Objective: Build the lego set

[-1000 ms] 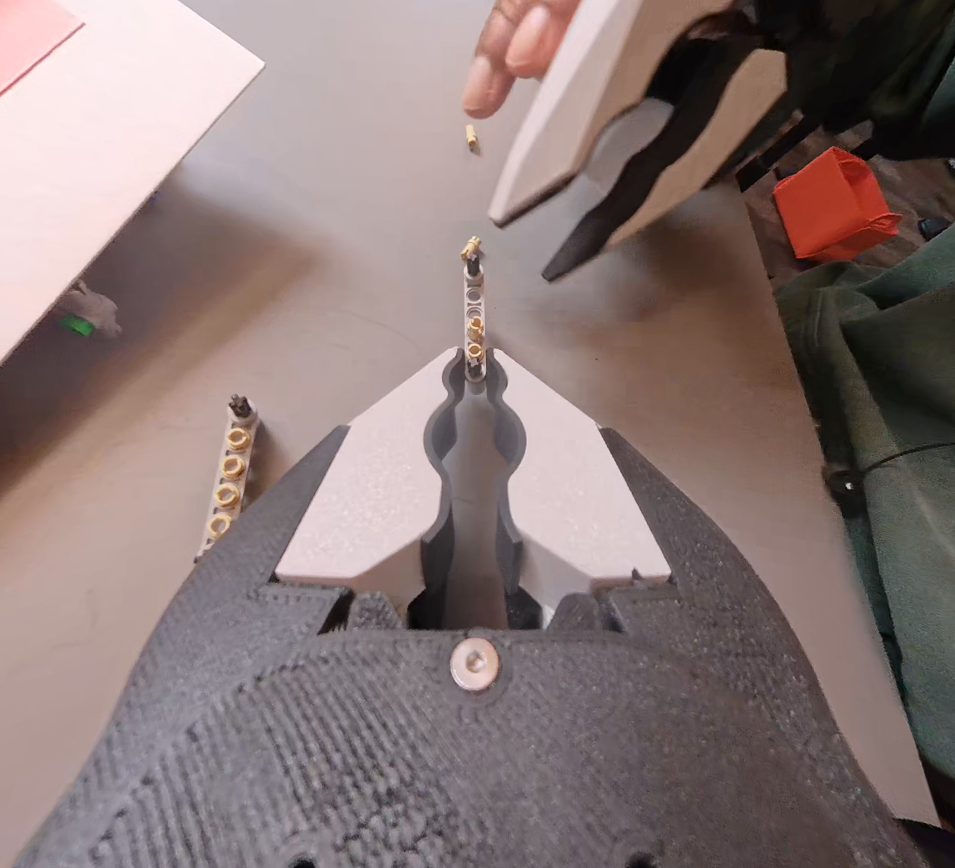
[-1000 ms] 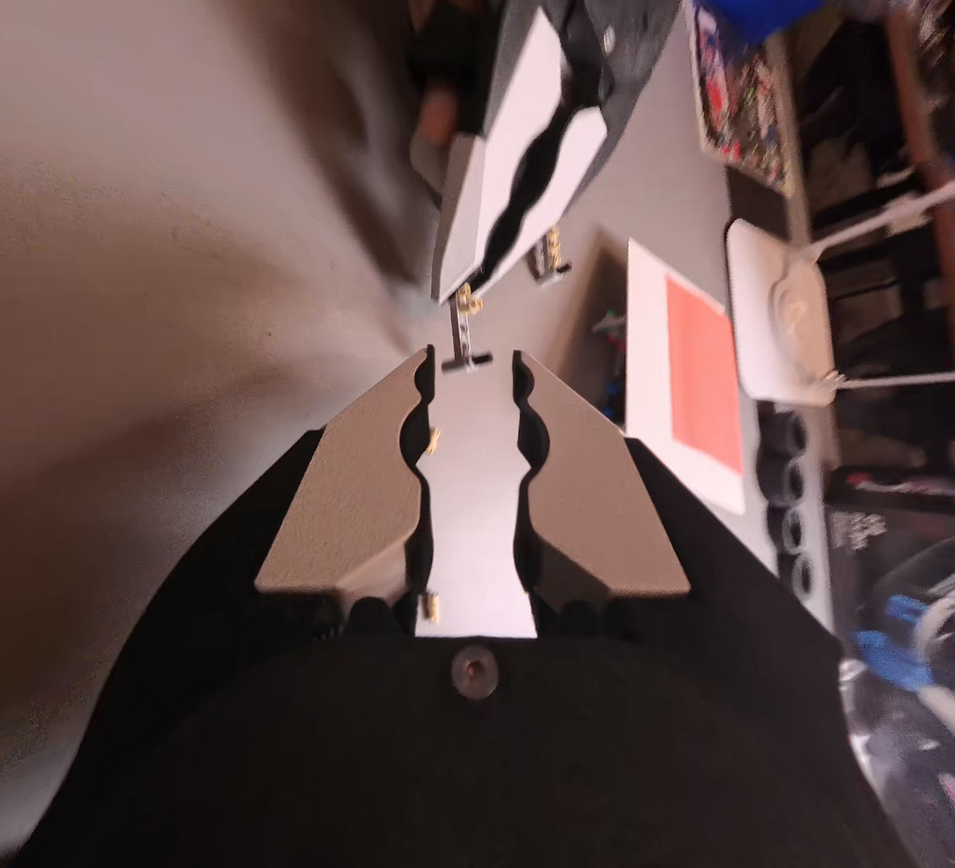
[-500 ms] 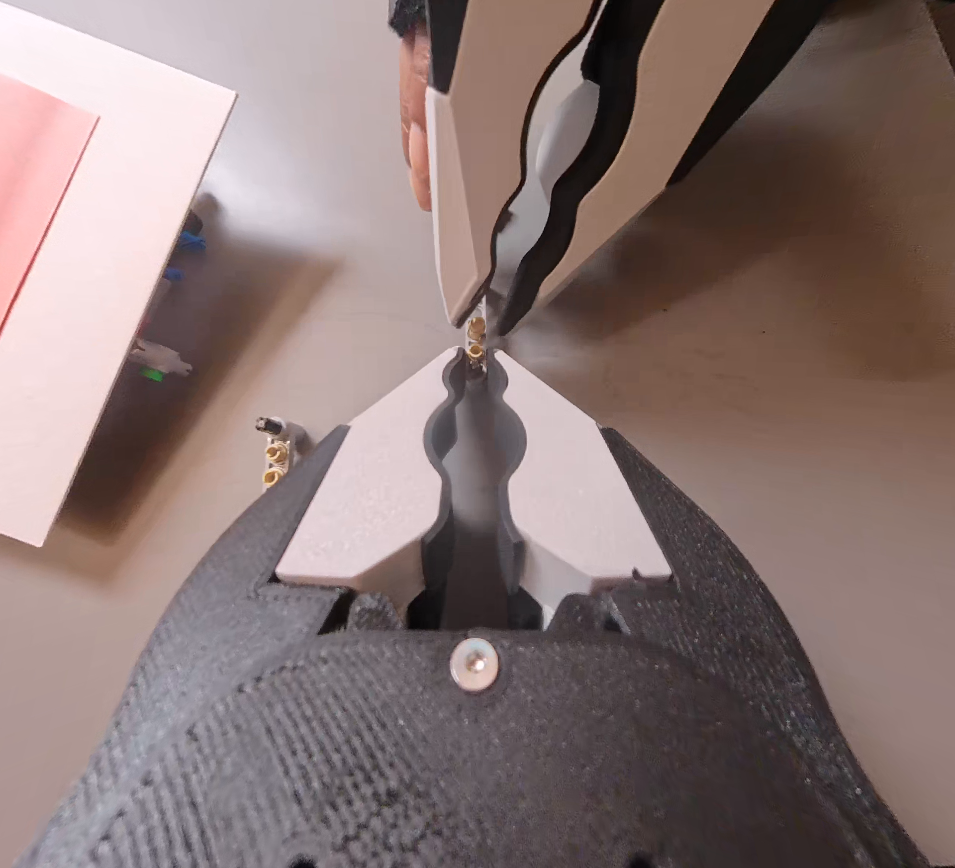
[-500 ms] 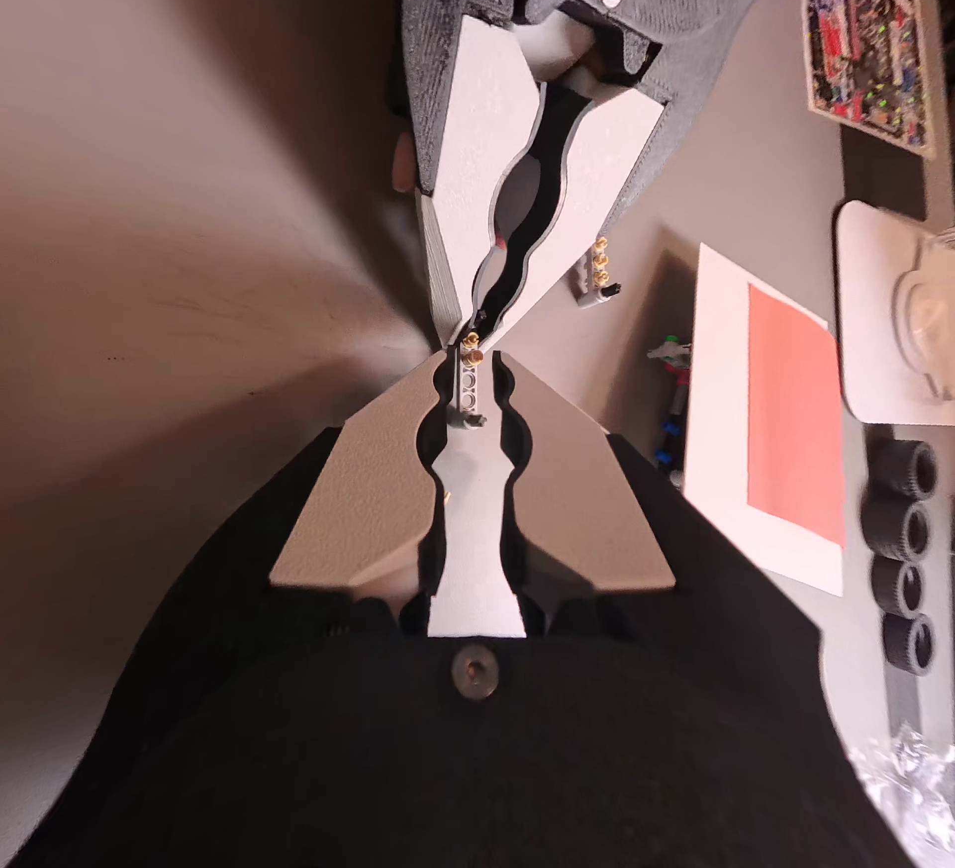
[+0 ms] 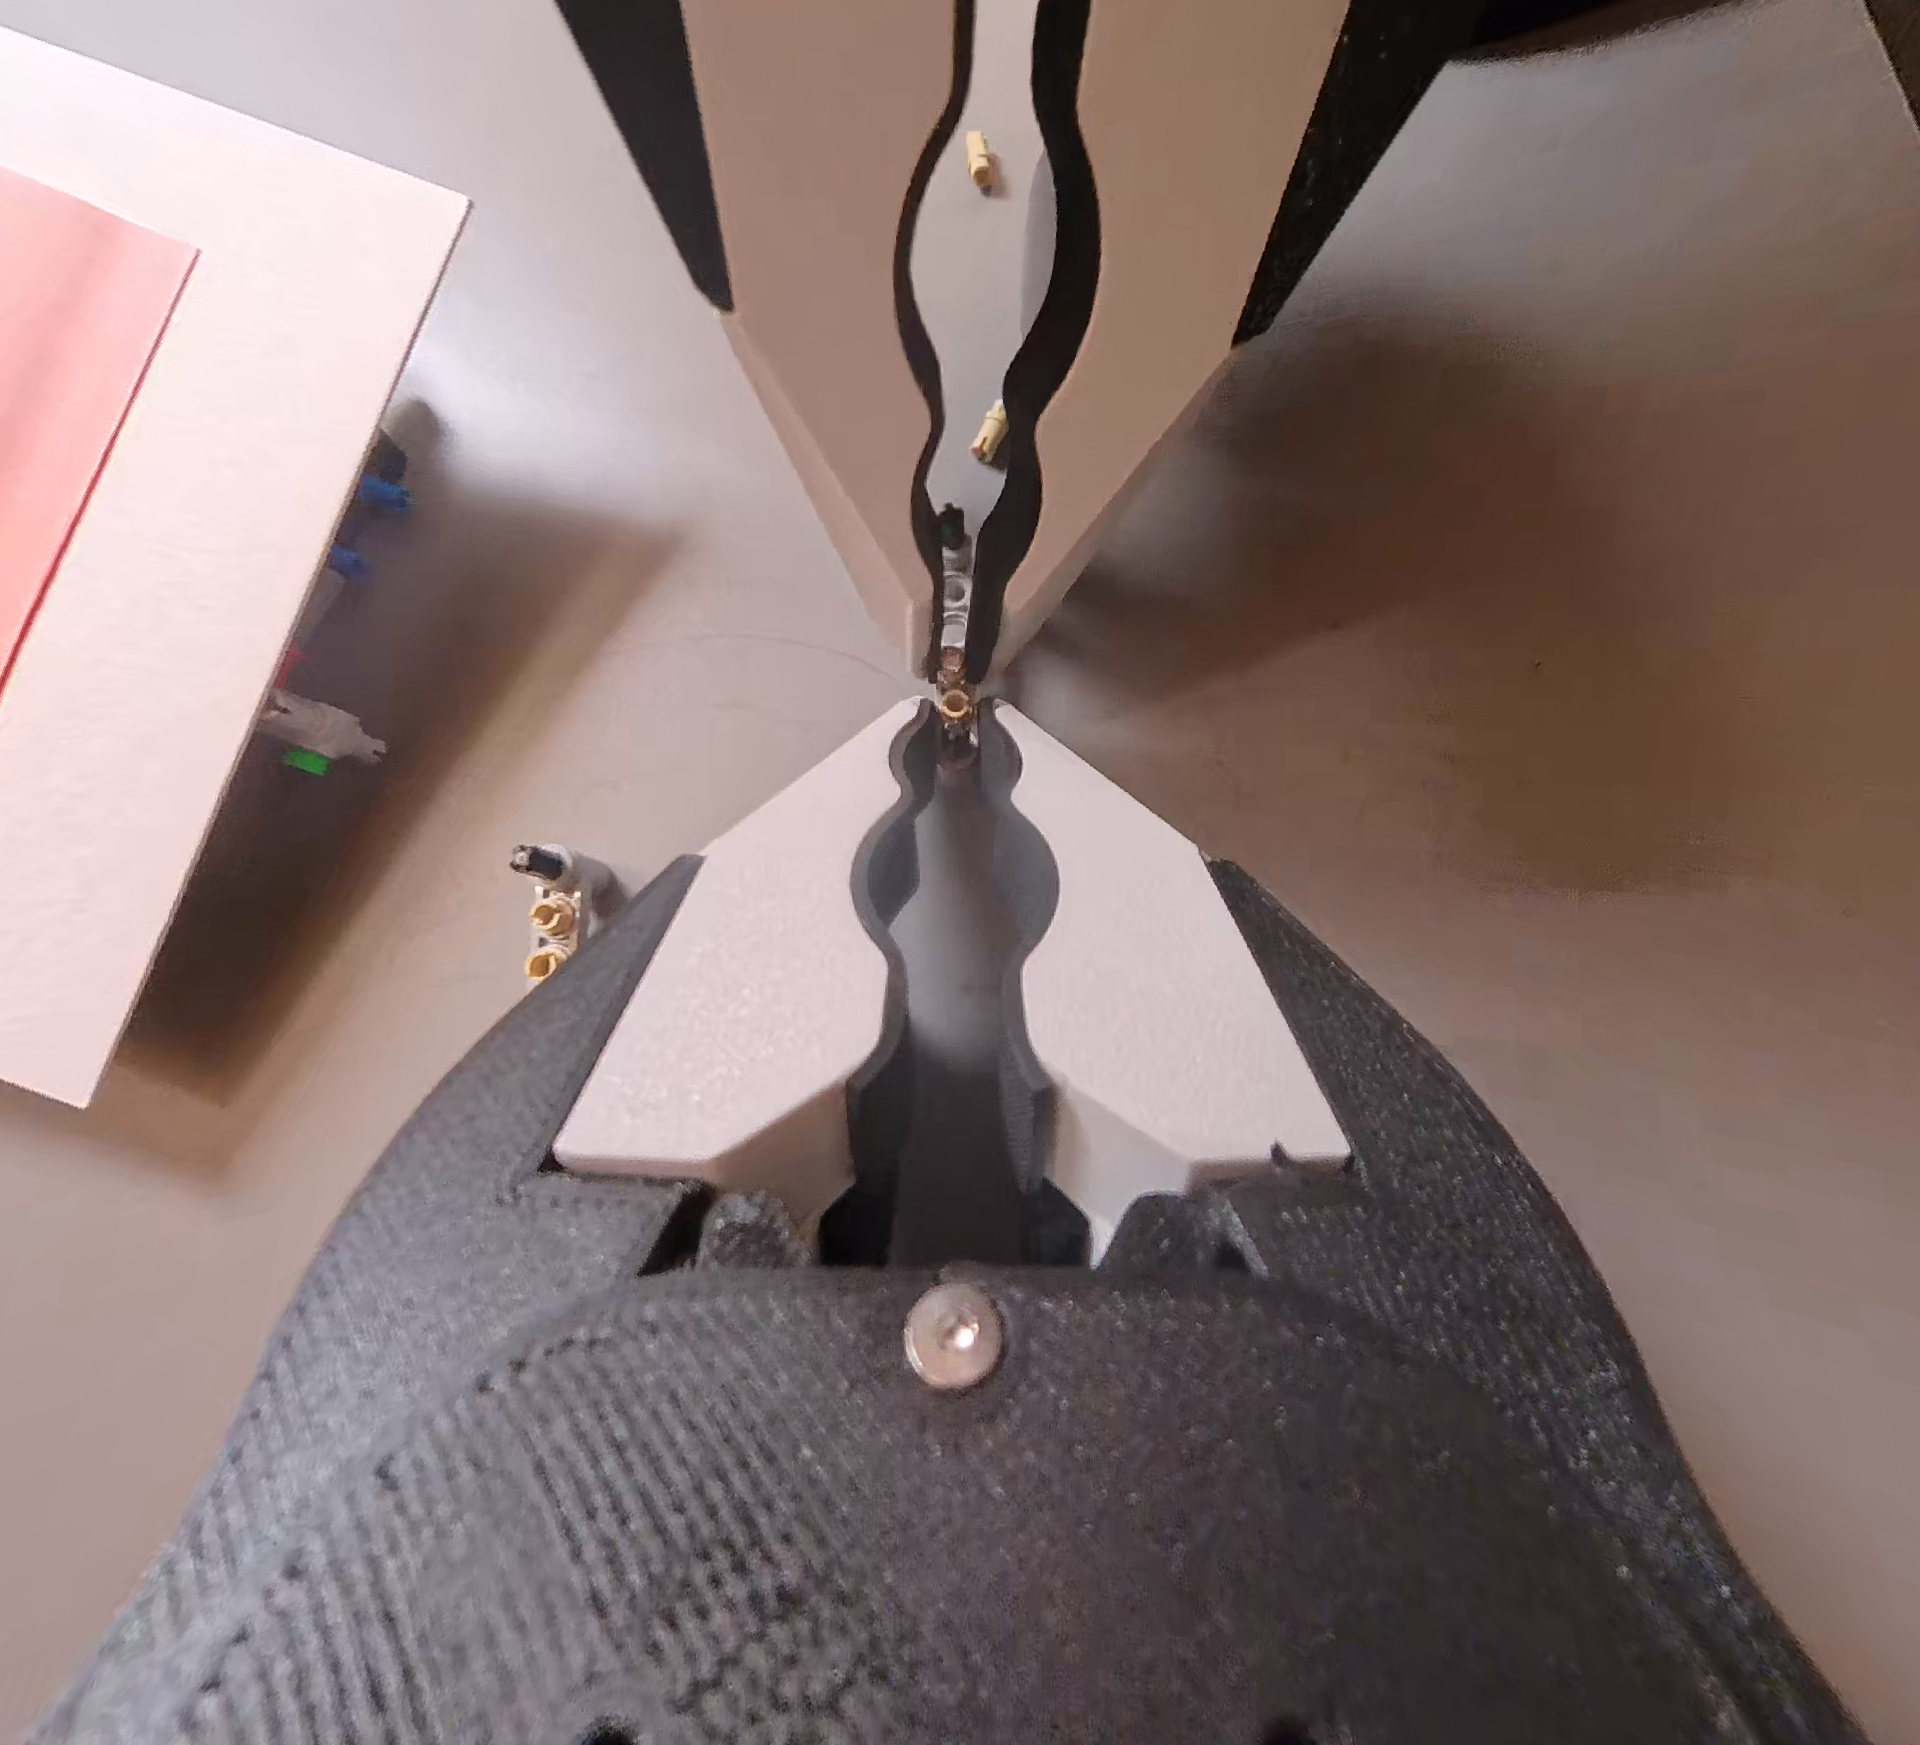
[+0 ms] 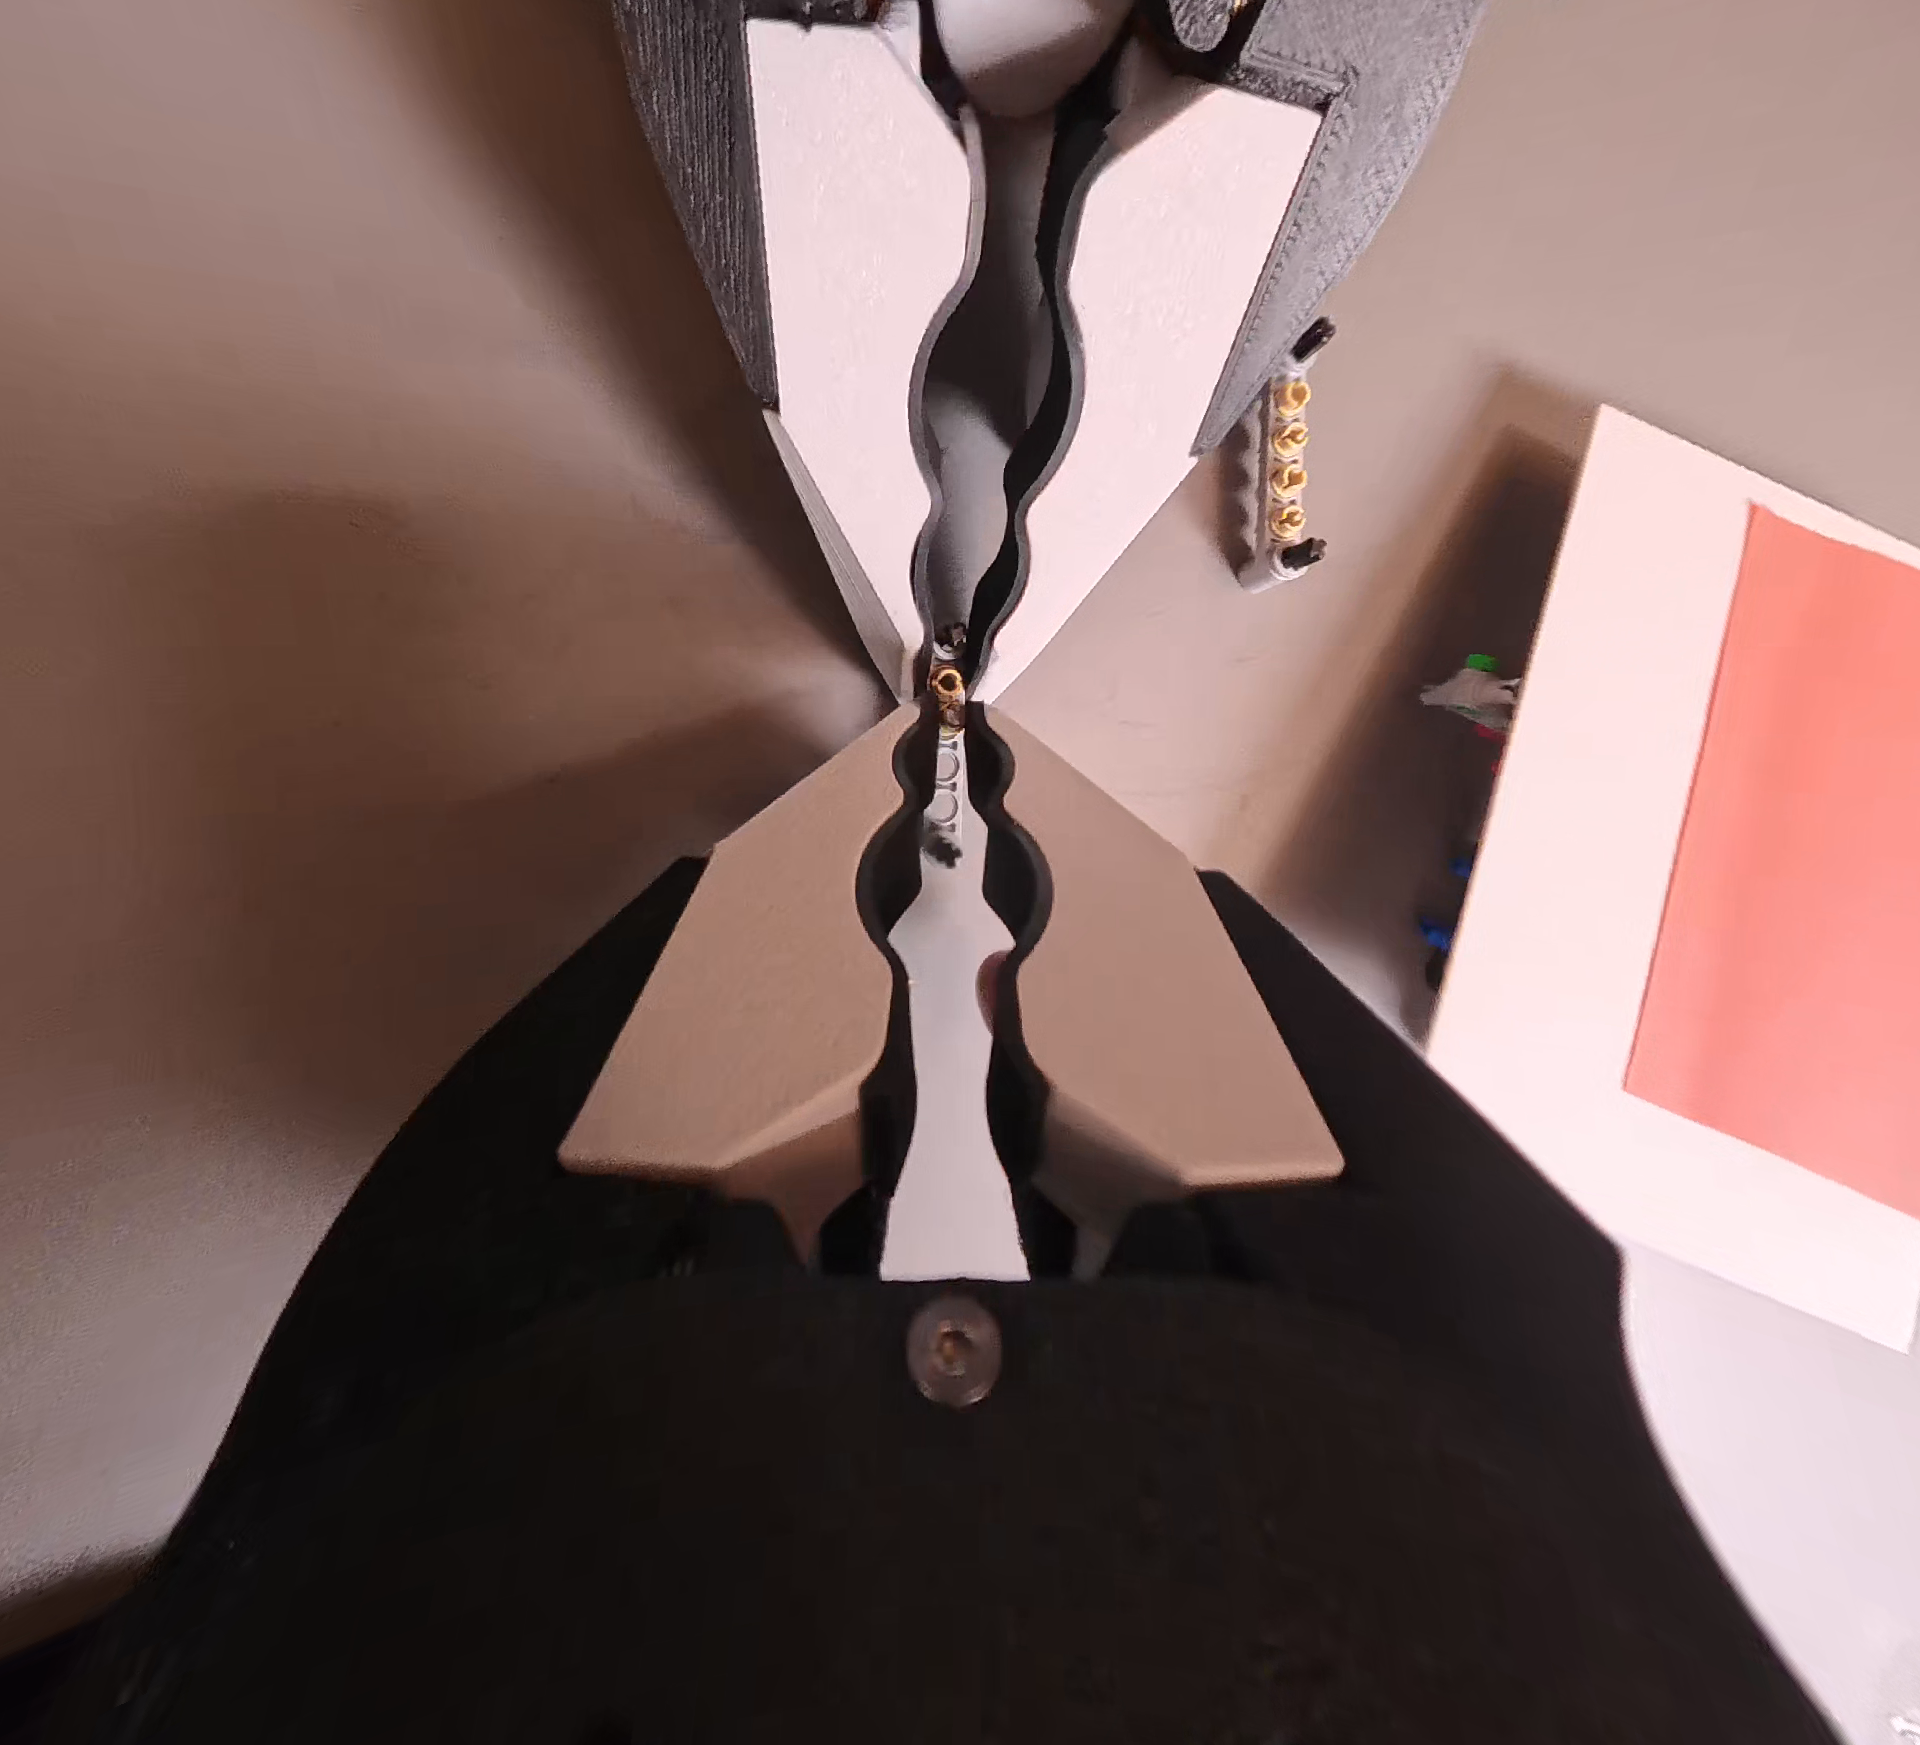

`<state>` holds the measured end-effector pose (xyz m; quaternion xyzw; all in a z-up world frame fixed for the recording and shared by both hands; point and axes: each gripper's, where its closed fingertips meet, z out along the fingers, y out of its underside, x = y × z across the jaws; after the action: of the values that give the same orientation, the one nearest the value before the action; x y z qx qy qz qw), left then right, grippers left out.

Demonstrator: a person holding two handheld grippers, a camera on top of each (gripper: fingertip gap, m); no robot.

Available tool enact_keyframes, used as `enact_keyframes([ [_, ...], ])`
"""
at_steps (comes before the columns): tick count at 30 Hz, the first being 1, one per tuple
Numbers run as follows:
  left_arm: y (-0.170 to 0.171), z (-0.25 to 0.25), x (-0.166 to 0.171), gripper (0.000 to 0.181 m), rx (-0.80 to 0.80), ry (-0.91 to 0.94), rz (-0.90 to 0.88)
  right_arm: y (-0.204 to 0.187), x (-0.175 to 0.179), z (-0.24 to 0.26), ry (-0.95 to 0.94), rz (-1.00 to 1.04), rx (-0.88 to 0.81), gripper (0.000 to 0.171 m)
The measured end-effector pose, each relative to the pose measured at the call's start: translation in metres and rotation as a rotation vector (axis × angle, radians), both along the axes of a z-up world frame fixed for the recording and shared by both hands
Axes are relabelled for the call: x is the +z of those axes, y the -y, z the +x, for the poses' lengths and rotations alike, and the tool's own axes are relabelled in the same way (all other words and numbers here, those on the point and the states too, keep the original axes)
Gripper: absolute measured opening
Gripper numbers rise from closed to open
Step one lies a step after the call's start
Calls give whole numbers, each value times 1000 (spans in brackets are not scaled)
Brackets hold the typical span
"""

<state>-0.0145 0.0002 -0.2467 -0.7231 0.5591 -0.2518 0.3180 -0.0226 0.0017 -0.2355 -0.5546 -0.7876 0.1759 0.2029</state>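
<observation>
Left wrist view puts the grey holed beam (image 5: 957, 589) at centre, held above the brown table (image 5: 1455, 812) with a tan pin (image 5: 953, 708) in one of its holes at the exposed middle. The left gripper (image 5: 957, 727) is clamped on the beam's near end; the right gripper (image 6: 948, 727), tip to tip with it, is closed on the far end, where a black pin shows. I judge this a handover or regrip between the two tools; next, one tool must let go only once the other's hold is sure, since the beam is thin. Two loose tan pins (image 5: 990, 431) lie beyond. A second beam with tan pins (image 6: 1286, 474) lies just beside a white sheet with a red panel (image 6: 1704, 822). No writing or brand is legible.
</observation>
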Motion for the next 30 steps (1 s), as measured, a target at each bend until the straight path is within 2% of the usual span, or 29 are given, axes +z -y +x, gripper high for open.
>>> enact_keyframes([
  [3, 0, 0, 0, 6, 0, 3, -2, 0, -4, 3, 59, -37, 21, 4],
  [9, 0, 1, 0, 6, -5, 8, -8, 1, -4, 2, 57, -39, 34, 4],
  [14, 1, 0, 0, 6, -4, 17, -29, 0, -2, 1, 35, 52, 39, 5],
  [16, 1, 0, 0, 6, -3, 18, -35, 5, 1, 4, 8, 62, 40, 27],
  [18, 2, 0, 1, 6, 3, 29, -58, 8, 5, 6, -33, 87, 28, 35],
  [25, 4, 1, 6, 6, 12, 85, -151, 9, 9, 2, -148, 365, 79, 30],
  [30, 6, 1, 9, 6, 22, 123, -225, 9, 1, 1, -136, 429, 103, 19],
])
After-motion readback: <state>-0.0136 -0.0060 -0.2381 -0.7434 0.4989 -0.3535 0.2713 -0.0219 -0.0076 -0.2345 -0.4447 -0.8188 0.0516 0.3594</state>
